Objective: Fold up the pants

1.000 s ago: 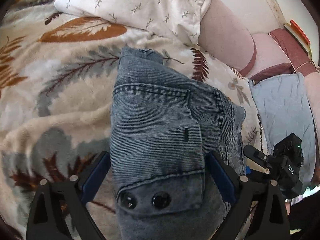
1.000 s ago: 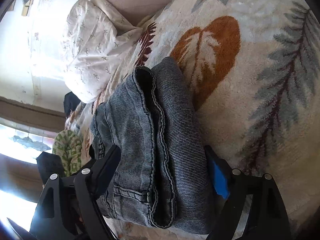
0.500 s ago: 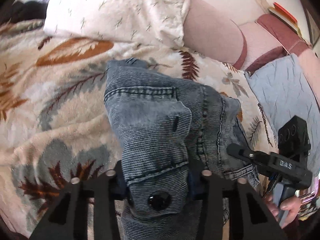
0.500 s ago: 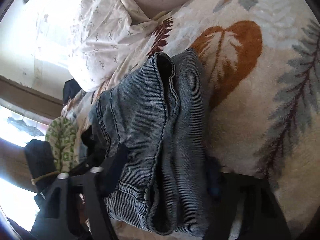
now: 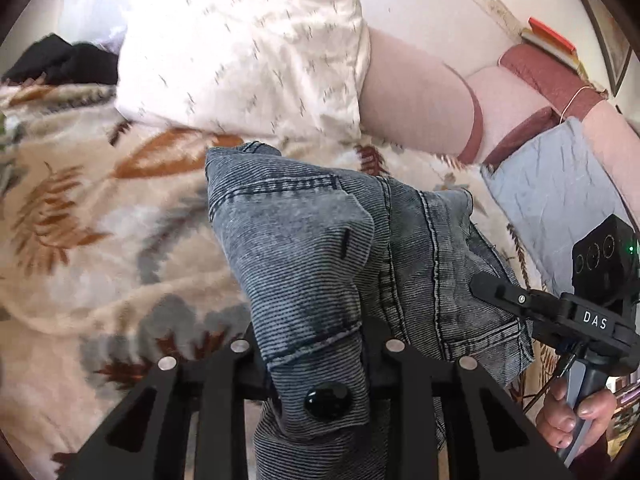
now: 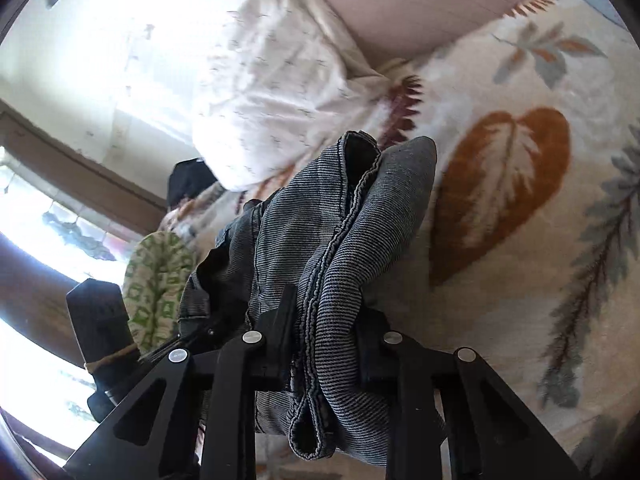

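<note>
The folded grey-blue denim pants (image 5: pixel 320 248) hang bunched above a leaf-print blanket (image 5: pixel 80 240). My left gripper (image 5: pixel 316 344) is shut on the waistband end, with a black button just below the jaws. My right gripper (image 6: pixel 320 340) is shut on the stacked hem edges of the pants (image 6: pixel 340 240). The right gripper also shows in the left wrist view (image 5: pixel 496 292), with a hand on its handle. The fingertips of both grippers are hidden in the cloth.
A white patterned pillow (image 5: pixel 248 52) and a pink bolster (image 5: pixel 416 96) lie at the head of the bed. A pale blue cloth (image 5: pixel 560 192) lies at right. A green-patterned item (image 6: pixel 156 280) and dark clothing (image 6: pixel 188 180) lie near the bed edge.
Both grippers went from open around the pants to shut on them. The pants have lifted and bunched up off the blanket, and both views have tilted toward the pillow.
</note>
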`<state>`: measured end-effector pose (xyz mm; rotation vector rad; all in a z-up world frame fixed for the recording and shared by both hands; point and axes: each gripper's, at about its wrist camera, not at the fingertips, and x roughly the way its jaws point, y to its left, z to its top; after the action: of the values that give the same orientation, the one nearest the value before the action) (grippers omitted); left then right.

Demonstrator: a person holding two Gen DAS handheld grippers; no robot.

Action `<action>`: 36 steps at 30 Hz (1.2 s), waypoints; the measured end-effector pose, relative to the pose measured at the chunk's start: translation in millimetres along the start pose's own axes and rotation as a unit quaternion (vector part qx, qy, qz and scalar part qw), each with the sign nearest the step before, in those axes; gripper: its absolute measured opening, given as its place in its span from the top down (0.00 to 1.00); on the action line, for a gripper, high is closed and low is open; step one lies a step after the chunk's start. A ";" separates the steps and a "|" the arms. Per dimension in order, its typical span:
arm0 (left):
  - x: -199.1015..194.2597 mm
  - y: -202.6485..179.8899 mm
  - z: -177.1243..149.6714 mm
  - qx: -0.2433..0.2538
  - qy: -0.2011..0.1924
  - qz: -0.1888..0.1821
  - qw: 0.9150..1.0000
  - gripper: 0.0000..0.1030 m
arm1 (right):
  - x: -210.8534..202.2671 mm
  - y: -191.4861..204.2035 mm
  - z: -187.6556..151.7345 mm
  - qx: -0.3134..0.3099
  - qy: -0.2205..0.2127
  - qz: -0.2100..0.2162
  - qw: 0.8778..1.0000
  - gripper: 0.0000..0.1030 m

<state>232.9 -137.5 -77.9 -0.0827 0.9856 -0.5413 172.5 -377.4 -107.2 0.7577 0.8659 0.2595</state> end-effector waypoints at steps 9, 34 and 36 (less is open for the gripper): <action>-86.2 17.3 4.6 0.010 -0.062 0.030 0.998 0.70 | -19.0 74.6 -6.9 -0.067 -0.039 0.062 0.995 0.78; -26.6 82.9 -22.3 0.012 -0.023 0.085 0.996 0.70 | 80.4 71.9 -35.4 -0.062 0.003 0.002 0.998 0.78; -21.3 80.8 -20.4 0.016 -0.025 0.086 0.996 0.70 | 83.3 66.7 -35.9 -0.060 0.002 -0.004 0.998 0.78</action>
<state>239.2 -54.0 -97.7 0.0180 0.9257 -0.3961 204.0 -270.7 -125.0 0.6424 0.8504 0.3024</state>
